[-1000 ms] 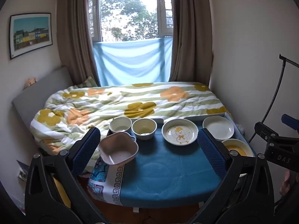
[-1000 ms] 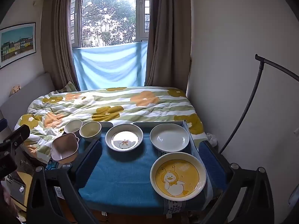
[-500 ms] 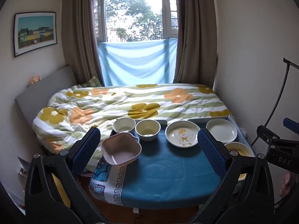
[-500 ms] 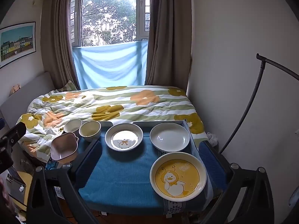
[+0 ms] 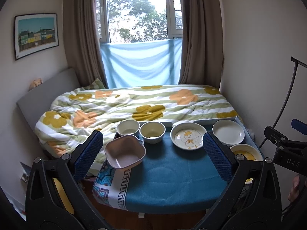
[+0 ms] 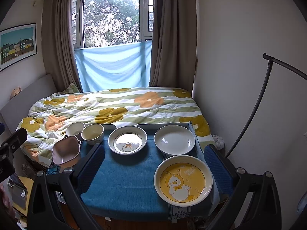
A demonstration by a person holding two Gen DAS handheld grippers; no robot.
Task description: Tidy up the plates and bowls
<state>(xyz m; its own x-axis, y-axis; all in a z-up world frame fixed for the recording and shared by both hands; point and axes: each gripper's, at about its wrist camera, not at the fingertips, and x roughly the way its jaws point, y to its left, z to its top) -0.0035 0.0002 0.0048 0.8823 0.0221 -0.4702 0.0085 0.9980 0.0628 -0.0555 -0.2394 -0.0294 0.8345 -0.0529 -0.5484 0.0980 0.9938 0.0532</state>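
On a small table under a blue cloth [image 5: 172,174] stand a pink square bowl [image 5: 124,154] at the left, a white bowl [image 5: 128,128], a cream bowl [image 5: 152,132], a duck-print deep plate [image 5: 188,136], a plain white plate [image 5: 228,132] and a yellow duck plate [image 6: 183,180]. The same dishes show in the right wrist view: pink bowl [image 6: 66,150], white bowl [image 6: 74,128], cream bowl [image 6: 92,134], duck-print plate [image 6: 127,140], white plate [image 6: 174,140]. My left gripper [image 5: 153,155] and right gripper [image 6: 153,164] are both open and empty, held back from the table.
A bed with a flowered quilt [image 5: 138,103] lies right behind the table. A wall is close on the right, with a black curved stand [image 6: 268,95] beside it. Curtains and a window are at the back.
The left gripper has drawn back and tilted up a little, so the table looks smaller and lower in its view. The right gripper has hardly moved. No dish has moved.
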